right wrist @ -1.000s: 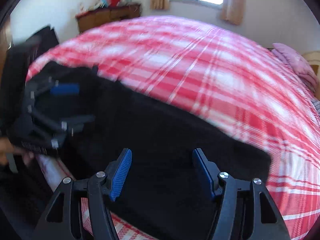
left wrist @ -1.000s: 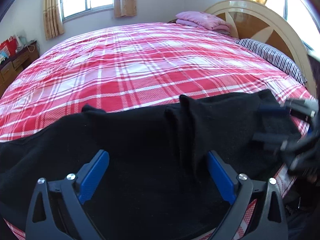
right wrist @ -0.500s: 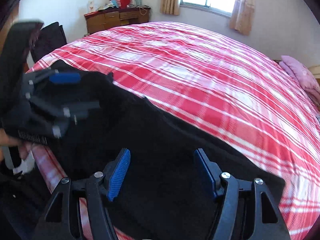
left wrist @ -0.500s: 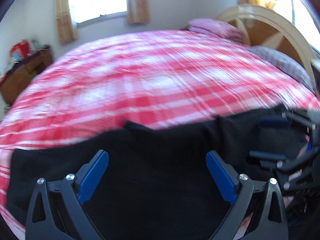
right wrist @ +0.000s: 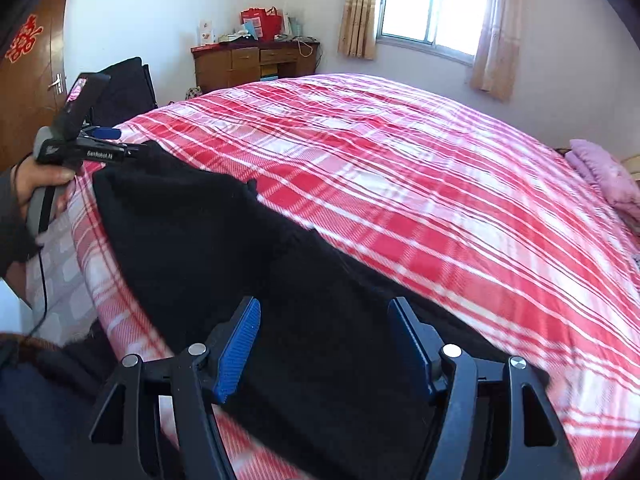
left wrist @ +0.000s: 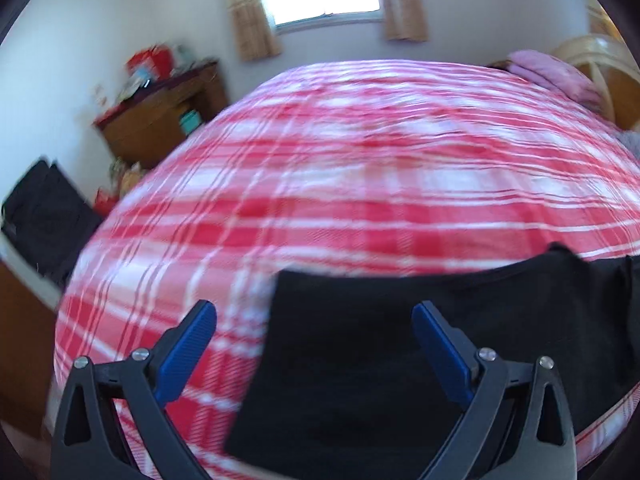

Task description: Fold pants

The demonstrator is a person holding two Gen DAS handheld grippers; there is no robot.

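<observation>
Pants [right wrist: 208,240], black and long, lie flat along the near edge of your bed [right wrist: 420,184], on the red and white checked cover. Your left gripper [left wrist: 314,340] is spread wide with nothing in it, and it hangs over the end of the pants, one blue finger [left wrist: 188,348] above the cover and the other above the black cloth. Your right gripper [right wrist: 324,344] is spread too, empty, right over the middle of the pants.
</observation>
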